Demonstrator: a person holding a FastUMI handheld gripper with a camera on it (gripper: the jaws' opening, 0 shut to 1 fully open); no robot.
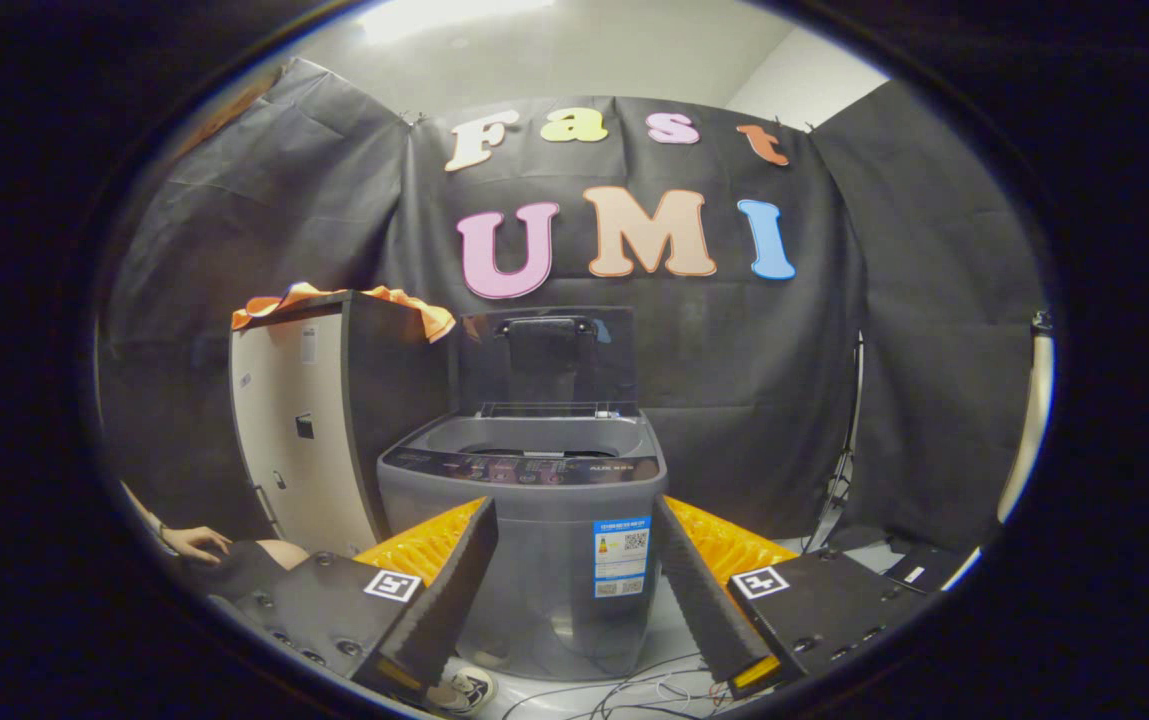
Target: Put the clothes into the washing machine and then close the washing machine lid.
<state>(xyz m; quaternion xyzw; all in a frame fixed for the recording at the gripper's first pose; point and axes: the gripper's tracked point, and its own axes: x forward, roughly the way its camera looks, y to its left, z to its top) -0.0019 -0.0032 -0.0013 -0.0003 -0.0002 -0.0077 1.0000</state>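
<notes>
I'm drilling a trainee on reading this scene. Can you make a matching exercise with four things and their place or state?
Things:
1. washing machine lid
2. orange cloth
3. tongs
4. cabinet

Place or state:
A. open, holding nothing
B. raised upright behind the tub
C. beside the washing machine
D. draped over the cabinet's top

Pairs: 1-B, 2-D, 3-A, 4-C
</notes>
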